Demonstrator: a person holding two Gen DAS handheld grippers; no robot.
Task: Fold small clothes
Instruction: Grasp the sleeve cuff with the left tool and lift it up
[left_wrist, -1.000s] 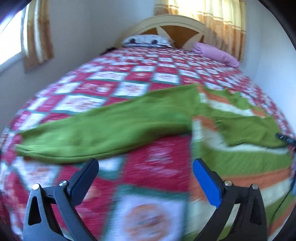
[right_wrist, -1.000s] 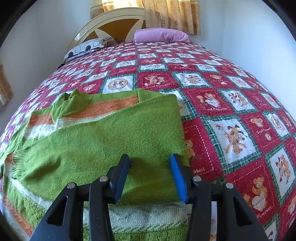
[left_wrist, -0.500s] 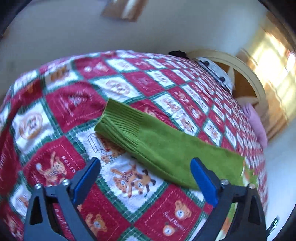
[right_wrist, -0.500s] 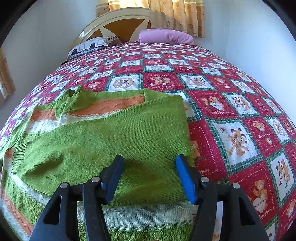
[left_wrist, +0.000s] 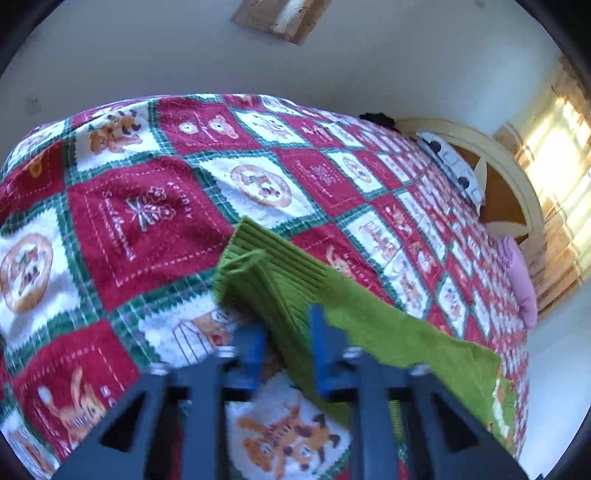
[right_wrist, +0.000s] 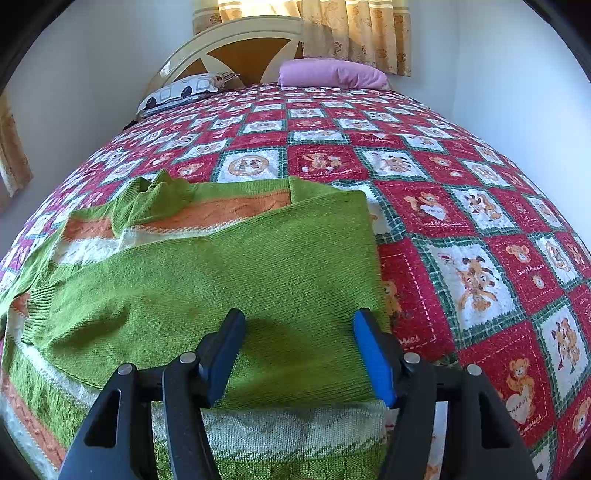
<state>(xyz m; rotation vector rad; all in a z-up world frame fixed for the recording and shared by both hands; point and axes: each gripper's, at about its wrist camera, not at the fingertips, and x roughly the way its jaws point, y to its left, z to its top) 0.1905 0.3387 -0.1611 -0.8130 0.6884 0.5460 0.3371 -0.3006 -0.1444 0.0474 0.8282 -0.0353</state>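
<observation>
A green knit sweater (right_wrist: 221, 277) with orange and white bands lies flat on the quilted bedspread (right_wrist: 461, 240). One sleeve is folded across its body. My right gripper (right_wrist: 299, 350) hovers over that folded sleeve near the hem, open, with its blue pads clear of the knit. In the left wrist view the other sleeve (left_wrist: 388, 332) stretches out over the bedspread (left_wrist: 140, 221). My left gripper (left_wrist: 286, 347) is closing its jaws on the ribbed cuff (left_wrist: 266, 266). The cuff fabric is bunched between the blue pads.
A wooden headboard (right_wrist: 240, 40) with a patterned pillow (right_wrist: 184, 92) and a pink pillow (right_wrist: 332, 74) stands at the bed's far end. Walls run close along both sides of the bed. Curtains (right_wrist: 354, 33) hang behind the headboard.
My left gripper swung along the outstretched sleeve to its cuff, rolled, and went from wide open to closed on the cuff. The right gripper stayed put and its jaws spread a little wider.
</observation>
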